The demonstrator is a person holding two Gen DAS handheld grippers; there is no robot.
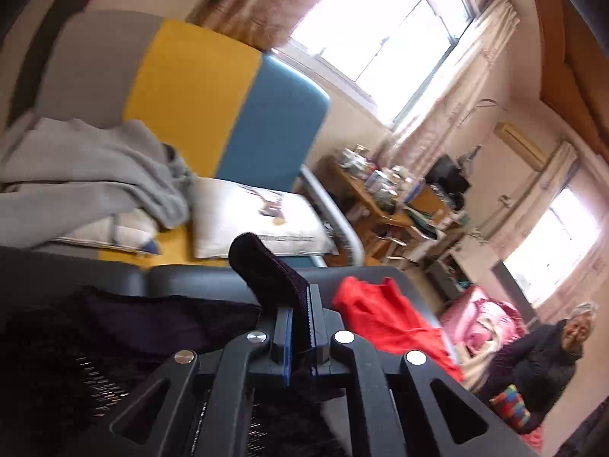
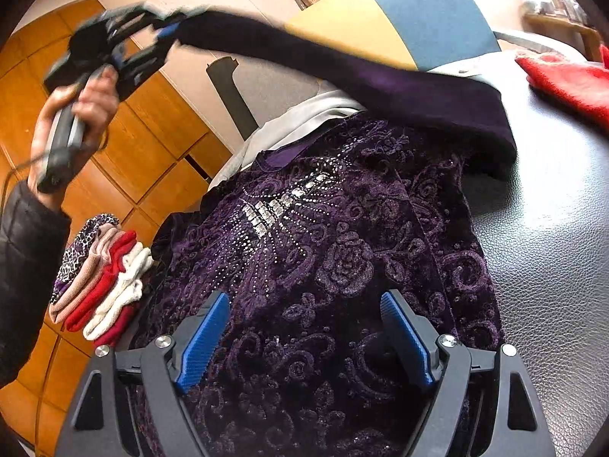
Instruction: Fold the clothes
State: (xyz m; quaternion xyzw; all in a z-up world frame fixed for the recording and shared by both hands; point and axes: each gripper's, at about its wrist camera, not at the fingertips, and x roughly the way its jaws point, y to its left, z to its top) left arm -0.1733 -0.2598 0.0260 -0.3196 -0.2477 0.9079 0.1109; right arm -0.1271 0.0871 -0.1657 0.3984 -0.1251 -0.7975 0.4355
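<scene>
My left gripper [image 1: 300, 327] was closed on the sleeve [image 2: 342, 72] of the purple top [image 2: 323, 251] and held it high above the tabletop [image 2: 552, 228]. My right gripper [image 2: 304, 339] stood wide open just over the top's lower part, which lay flat.
</scene>
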